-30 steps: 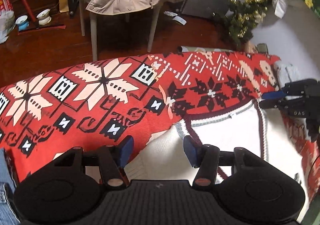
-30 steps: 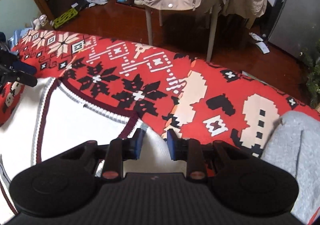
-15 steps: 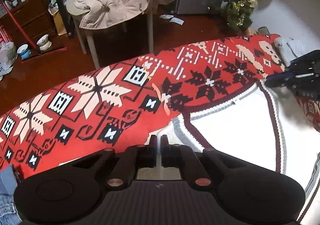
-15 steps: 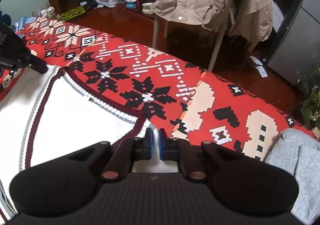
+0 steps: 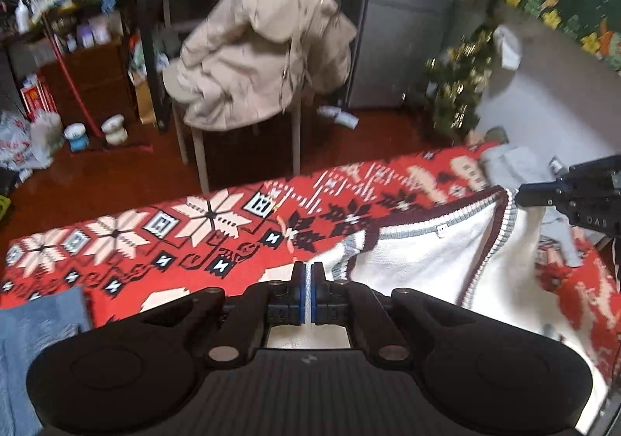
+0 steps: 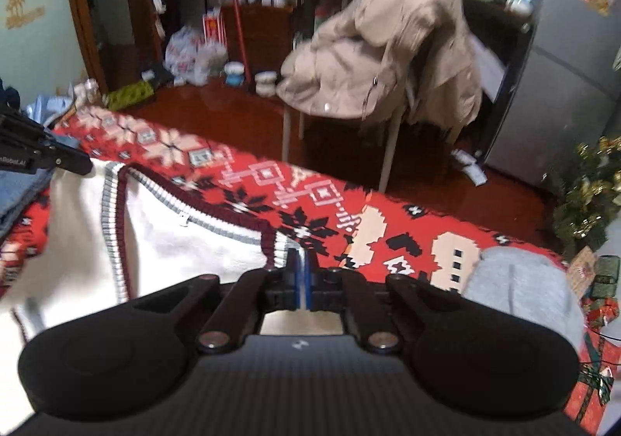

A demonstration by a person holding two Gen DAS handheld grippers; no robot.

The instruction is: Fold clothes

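Left wrist view: the left tool point(image 5: 309, 282) sits at lower centre, its blue pads pressed together on a thin white strip of the sweater point(image 5: 427, 261). The sweater spreads across the lower right of the frame over the red blanket point(image 5: 155, 238), its maroon-and-grey trim raised off the cloth. At the right edge the right tool point(image 5: 522, 199) shows, with the trim running up to its tip. In the right wrist view that tool point(image 6: 300, 277) is at lower centre, pinched shut on the ribbed edge of the sweater point(image 6: 186, 242), which fills the lower left. A grey garment point(image 6: 520, 280) lies at lower right, denim point(image 5: 35, 323) at lower left of the left view.

The step in hand looks like a lift of one edge by both corners — the start of a fold. The next move likely calls for carrying both corners across together, level and taut, so the edge lands square on the far side before either tool lets go.
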